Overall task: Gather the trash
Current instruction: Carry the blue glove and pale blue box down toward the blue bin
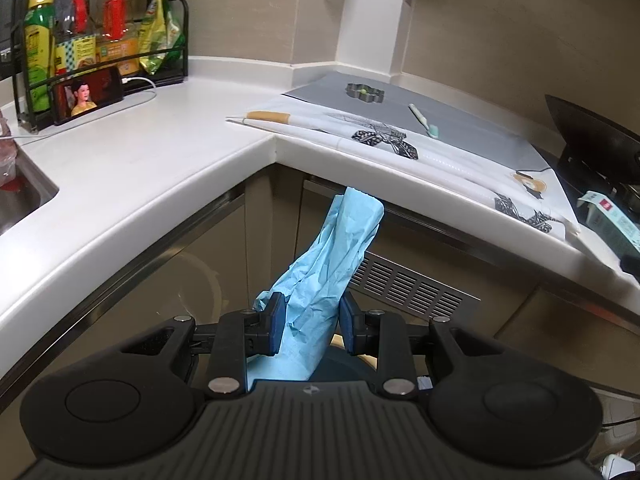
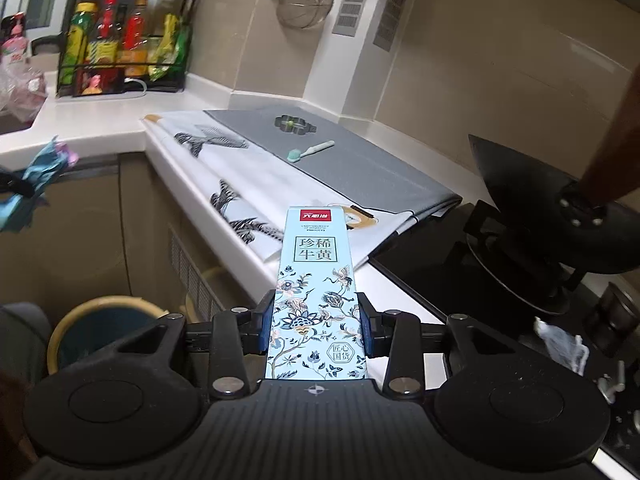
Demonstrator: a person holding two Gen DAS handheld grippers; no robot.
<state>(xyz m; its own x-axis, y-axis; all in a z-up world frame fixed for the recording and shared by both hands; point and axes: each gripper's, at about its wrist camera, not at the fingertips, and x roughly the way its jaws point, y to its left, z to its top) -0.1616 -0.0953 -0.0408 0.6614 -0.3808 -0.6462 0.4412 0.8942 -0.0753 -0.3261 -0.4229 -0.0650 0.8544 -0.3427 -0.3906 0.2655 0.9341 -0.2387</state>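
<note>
The left gripper (image 1: 312, 322) clamps a crumpled blue paper (image 1: 332, 264), which sticks forward. The right gripper (image 2: 316, 326) grips a floral toothpaste box (image 2: 314, 296) lengthwise.

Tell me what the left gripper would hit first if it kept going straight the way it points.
Probably the cabinet front under the white counter; the left gripper, shut on crumpled blue paper, aims below the counter edge. Depth is hard to judge.

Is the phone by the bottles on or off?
On. The phone, propped against the rack, shows a bright picture on its screen.
</note>
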